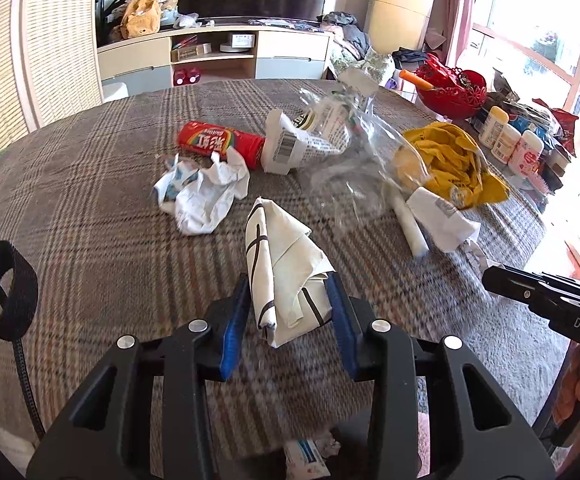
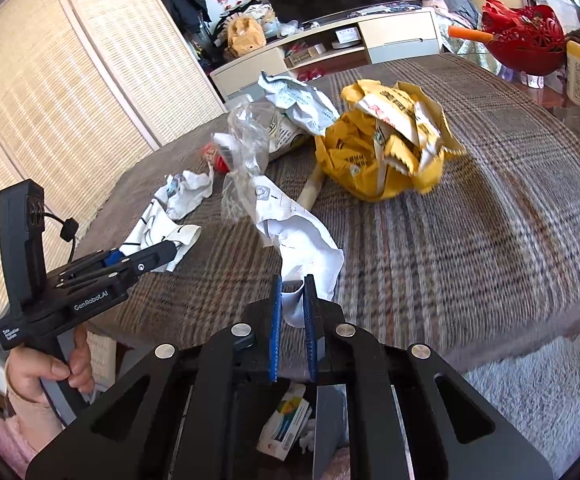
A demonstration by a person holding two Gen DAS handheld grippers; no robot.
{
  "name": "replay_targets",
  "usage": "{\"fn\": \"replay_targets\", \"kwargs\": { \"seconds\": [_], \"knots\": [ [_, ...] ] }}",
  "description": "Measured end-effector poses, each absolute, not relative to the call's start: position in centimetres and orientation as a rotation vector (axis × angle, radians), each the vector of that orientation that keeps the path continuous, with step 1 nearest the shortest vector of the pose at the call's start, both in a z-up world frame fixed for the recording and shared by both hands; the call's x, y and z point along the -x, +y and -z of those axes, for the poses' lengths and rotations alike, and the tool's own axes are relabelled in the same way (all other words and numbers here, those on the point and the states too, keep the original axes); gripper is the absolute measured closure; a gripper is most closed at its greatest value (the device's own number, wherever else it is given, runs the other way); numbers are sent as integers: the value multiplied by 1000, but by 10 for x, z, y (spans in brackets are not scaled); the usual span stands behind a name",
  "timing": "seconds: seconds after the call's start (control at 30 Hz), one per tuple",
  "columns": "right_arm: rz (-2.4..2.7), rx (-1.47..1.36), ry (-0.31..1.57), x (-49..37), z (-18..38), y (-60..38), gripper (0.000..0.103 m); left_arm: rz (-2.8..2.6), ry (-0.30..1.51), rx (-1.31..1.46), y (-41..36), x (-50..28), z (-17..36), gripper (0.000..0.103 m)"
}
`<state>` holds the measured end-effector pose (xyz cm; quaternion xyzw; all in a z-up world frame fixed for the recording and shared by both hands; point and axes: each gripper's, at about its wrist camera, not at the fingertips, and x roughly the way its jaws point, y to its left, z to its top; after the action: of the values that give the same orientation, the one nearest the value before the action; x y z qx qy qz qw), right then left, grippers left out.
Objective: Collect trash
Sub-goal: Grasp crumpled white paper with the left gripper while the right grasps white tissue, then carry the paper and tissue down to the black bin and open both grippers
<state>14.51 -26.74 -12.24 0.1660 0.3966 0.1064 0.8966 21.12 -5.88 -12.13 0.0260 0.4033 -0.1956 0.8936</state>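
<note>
Trash: folded white wrapper [image 1: 286, 276] clamped in left claw [image 1: 290, 320], crumpled paper [image 2: 306, 248] clamped in right claw [image 2: 292, 320]

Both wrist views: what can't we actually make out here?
- Bin contents: right wrist view, mostly hidden behind the right gripper body; only a box shows.
- Red tube: right wrist view, mostly covered by the clear plastic bag.
- Right gripper: left wrist view, what it grips is cut off.
- Table near edge: left wrist view, motion-blurred.
</note>
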Motion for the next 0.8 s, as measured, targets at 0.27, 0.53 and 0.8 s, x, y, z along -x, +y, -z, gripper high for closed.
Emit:
{"fn": "replay_targets", "kwargs": {
  "seconds": [0.27,0.53,0.8],
  "knots": [
    [-207,-348,832,-102,131,-258,91,414,840,-46,-45,-158,127,66],
    [-246,-322,839,-66,138,-233,91,421,847,-46,-32,-105,139,65],
    [-293,-262,896,-45,158,-208,91,409,890,-29,-15,-71,162,65]
  ]
}}
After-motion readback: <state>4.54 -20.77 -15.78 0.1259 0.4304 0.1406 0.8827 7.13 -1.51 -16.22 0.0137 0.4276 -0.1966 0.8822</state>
